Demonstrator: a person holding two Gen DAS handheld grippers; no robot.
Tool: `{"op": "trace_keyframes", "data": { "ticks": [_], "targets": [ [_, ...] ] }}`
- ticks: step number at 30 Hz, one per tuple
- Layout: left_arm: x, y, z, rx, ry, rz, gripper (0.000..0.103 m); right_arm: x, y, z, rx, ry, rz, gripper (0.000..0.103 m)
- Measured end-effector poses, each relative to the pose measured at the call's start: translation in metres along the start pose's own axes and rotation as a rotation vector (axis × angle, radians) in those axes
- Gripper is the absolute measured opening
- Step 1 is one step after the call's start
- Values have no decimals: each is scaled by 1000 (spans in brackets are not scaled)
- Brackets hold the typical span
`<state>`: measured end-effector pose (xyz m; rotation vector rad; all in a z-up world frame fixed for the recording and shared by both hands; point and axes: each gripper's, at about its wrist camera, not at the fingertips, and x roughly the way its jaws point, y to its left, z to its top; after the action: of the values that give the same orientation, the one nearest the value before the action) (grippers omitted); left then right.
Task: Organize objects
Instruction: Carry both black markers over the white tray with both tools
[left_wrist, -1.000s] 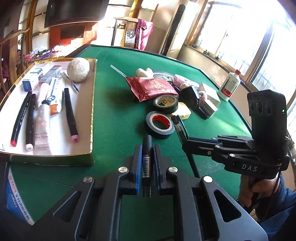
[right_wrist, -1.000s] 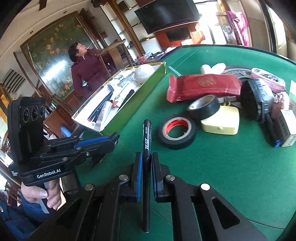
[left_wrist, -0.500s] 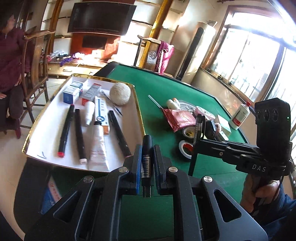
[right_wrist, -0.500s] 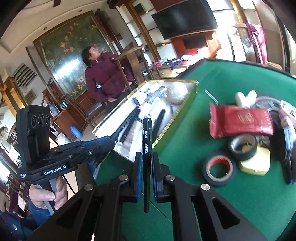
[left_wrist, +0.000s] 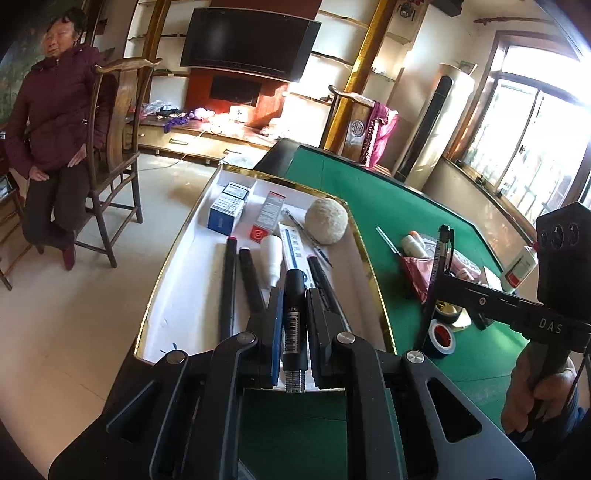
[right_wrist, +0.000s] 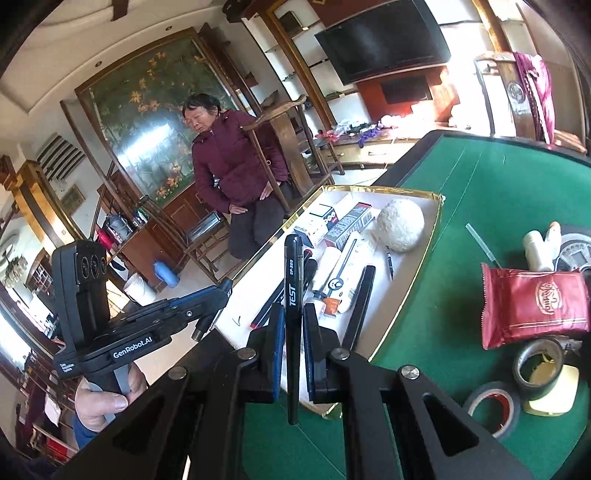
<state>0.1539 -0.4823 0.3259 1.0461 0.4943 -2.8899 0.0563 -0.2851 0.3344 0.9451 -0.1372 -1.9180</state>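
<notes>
L gripper (left_wrist: 293, 314): lower centre of L wrist view, jaws pinched on a black marker (left_wrist: 294, 317); barcode label faces up, silver threaded end sticks out toward cam.
R gripper (right_wrist: 293, 332): lower centre of R wrist view, jaws pressed tight on a thin black pen (right_wrist: 293, 295) w/ white "TEST" print; pen stands upright in frame, tip above jaws, tail below.
Tray (left_wrist: 177, 291): white inside, gold rim, centre-left of L view, on green table (left_wrist: 388, 206), at table edge.
Tray contents: blue box (left_wrist: 227, 212) & red/white box (left_wrist: 267, 218) at far end; white fuzzy ball (left_wrist: 327, 220) at far right corner; white tube (left_wrist: 271, 258), long white box (left_wrist: 291, 247), several black markers (left_wrist: 228, 288) lying lengthwise.
Both held items: above near end of tray, not touching it as far as I can tell.
Table clutter, R view right side: red packet (right_wrist: 532, 306), black tape roll w/ red core (right_wrist: 493, 410), 2nd dark tape roll (right_wrist: 539, 367) on a pale yellow block (right_wrist: 554, 391).
White bottle (left_wrist: 519, 264): right edge of L view, behind R device.
Hands: right hand (left_wrist: 535, 391) lower right of L view; left hand (right_wrist: 103, 398) lower left of R view, each around a handle.
Bystander: person in maroon jacket (left_wrist: 55, 110) on wooden chair (left_wrist: 118, 147), upper left of L view.
TV (left_wrist: 249, 38): dark, top centre on wall.
</notes>
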Motion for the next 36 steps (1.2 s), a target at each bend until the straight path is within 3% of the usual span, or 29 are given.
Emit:
{"op": "trace_keyframes", "data": {
  "ticks": [8, 21, 36],
  "targets": [
    [32, 31, 6, -46, 66, 55, 11, 36, -14, 4, 84, 57, 15, 7],
    [71, 51, 11, -72, 142, 97, 11, 79, -53, 7, 189, 110, -98, 7],
    [87, 57, 16, -77, 180, 101, 11, 100, -69, 16, 165, 133, -200, 8]
  ]
}}
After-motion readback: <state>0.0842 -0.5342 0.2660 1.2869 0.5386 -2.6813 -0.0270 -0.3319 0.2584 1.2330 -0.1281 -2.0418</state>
